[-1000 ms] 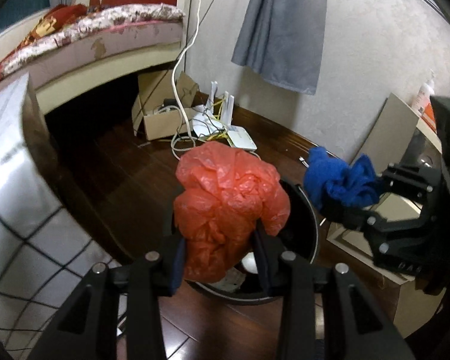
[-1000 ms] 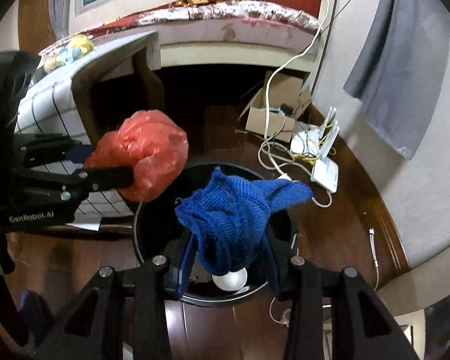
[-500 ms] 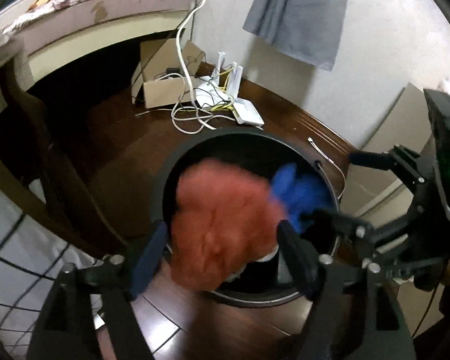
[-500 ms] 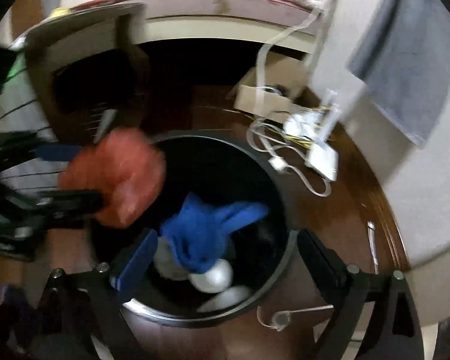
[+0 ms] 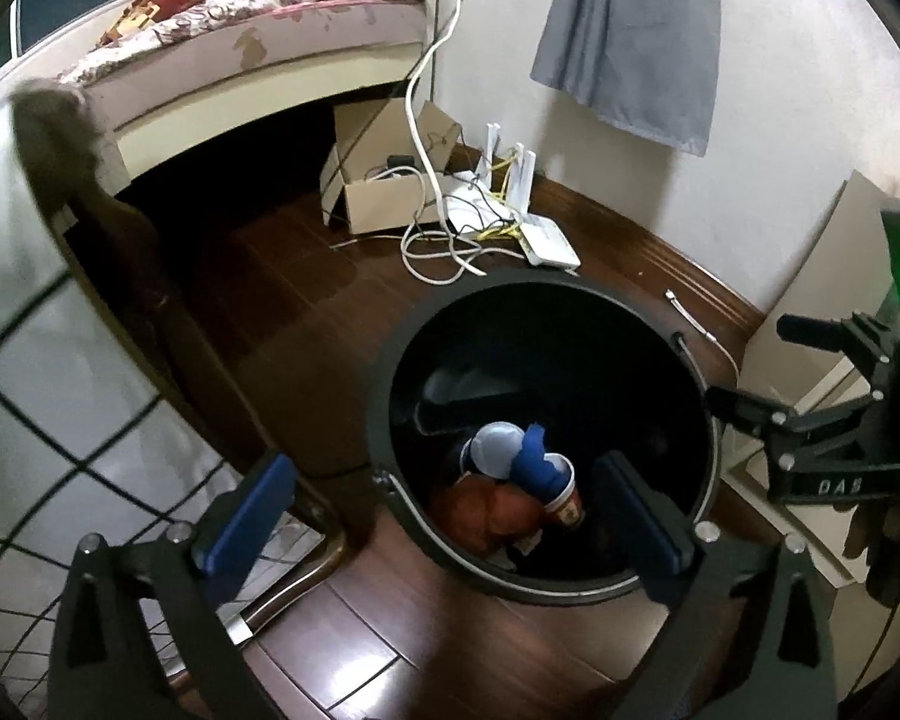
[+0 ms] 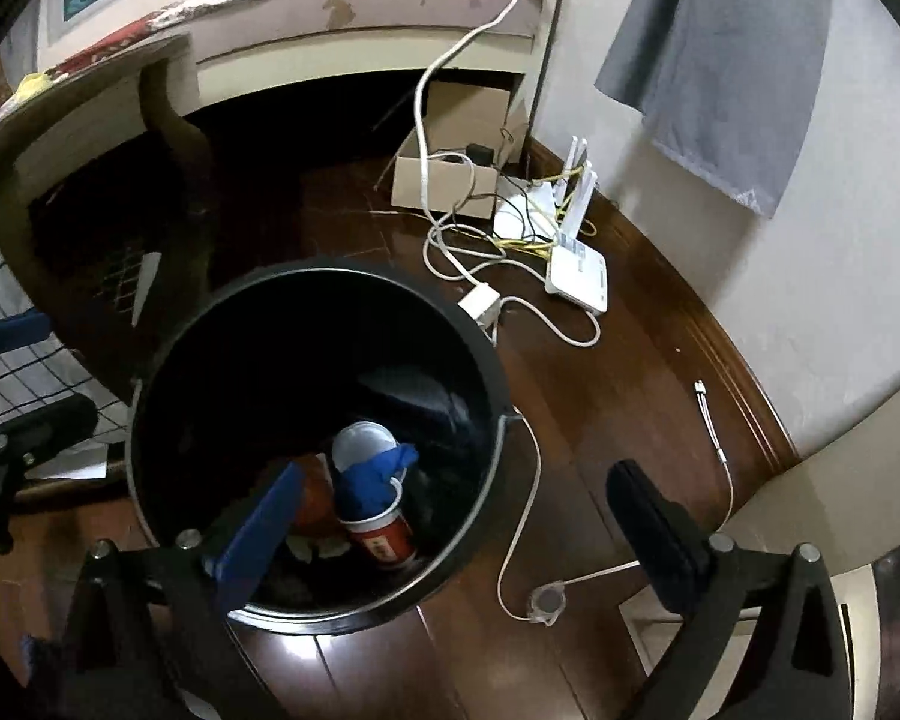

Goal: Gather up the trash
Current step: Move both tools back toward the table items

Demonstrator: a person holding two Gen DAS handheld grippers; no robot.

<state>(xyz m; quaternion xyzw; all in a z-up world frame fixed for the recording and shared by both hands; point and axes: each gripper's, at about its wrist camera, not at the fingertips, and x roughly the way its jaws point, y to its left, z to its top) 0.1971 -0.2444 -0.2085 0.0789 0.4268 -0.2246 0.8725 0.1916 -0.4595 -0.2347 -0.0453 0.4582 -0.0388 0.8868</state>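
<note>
- Looking down into a round black trash bin (image 5: 390, 420) on a dark wooden floor (image 5: 306, 312), beside a bed (image 5: 258, 30) and a tangle of white cables (image 5: 444, 240).
- The left hand-held gripper (image 5: 444, 516) hangs over the bin's near rim, its blue-padded jaws having just been opening; they stand wide apart with nothing between them.
- The right hand-held gripper (image 6: 456, 522) is likewise spread wide and empty (its jaws, too, have just been opening), straddling the bin's right rim.
- The trash lies at the bottom of the bin: a crumpled orange-red plastic bag (image 5: 486, 510), a blue knitted cloth (image 5: 534, 462) draped over a red paper cup (image 5: 567, 501), and a white cup (image 5: 495, 447).
- These look light and soft: the bag probably slippery and crushable, the cloth limp. Pinch either at a bunched fold; the cup would dent, so take it by the rim.
</note>
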